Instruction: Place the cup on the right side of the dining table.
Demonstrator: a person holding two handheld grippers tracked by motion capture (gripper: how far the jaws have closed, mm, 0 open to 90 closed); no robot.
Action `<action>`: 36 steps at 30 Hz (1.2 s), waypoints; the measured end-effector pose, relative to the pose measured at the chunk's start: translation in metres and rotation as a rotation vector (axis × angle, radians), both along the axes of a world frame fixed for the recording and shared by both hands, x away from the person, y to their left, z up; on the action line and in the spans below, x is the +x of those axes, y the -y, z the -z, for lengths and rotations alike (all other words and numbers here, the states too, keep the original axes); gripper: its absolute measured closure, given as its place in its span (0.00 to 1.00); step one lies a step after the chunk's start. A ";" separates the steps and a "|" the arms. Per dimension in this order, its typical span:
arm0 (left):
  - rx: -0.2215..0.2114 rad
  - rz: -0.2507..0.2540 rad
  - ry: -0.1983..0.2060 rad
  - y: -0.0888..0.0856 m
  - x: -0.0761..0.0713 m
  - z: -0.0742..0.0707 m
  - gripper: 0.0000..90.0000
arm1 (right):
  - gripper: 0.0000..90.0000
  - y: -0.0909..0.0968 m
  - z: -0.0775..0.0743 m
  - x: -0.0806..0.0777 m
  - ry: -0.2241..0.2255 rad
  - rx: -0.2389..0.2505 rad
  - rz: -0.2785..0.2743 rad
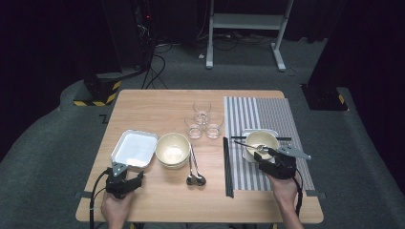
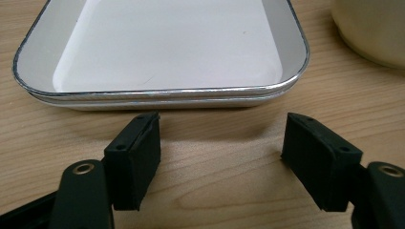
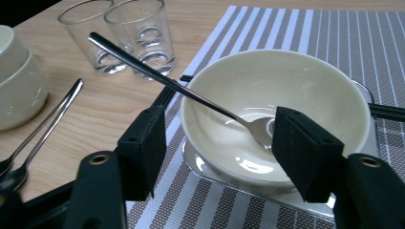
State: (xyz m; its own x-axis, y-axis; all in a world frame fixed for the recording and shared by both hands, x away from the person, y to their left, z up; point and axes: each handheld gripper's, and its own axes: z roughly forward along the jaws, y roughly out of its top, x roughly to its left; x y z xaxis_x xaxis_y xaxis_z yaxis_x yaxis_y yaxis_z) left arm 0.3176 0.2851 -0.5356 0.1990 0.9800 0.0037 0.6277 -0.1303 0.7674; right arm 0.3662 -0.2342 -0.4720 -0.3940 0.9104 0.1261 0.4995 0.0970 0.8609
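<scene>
- Two grippers in my hands, both at near edge of the table (image 1: 157, 102).
- Left gripper (image 1: 125, 182): jaws wide, nothing btwn them, just near of the white tray (image 1: 135, 148) at near left; not touching it.
- Mid-table: cream bowls (image 1: 173, 150) stacked right of tray, two spoons (image 1: 195, 168) beside them, three glasses (image 1: 204, 119) farther off.
- Right gripper (image 1: 273, 157): jaws apart at near rim of the bowl (image 1: 261, 142) on the striped mat (image 1: 260, 114), right side.
- Spoon (image 3: 191, 93) rests in that bowl, handle slanting out to left; jaws either side, not gripping it.
</scene>
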 end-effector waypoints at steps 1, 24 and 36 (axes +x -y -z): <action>0.000 0.000 0.001 0.000 0.000 0.000 0.32 | 0.43 -0.001 0.000 -0.001 0.004 -0.002 -0.004; 0.007 0.005 -0.002 0.000 0.000 0.000 0.32 | 0.57 -0.024 0.021 -0.015 0.013 -0.047 -0.137; -0.002 0.011 -0.004 0.001 0.000 0.000 0.30 | 0.62 -0.040 0.043 -0.005 -0.064 -0.112 -0.206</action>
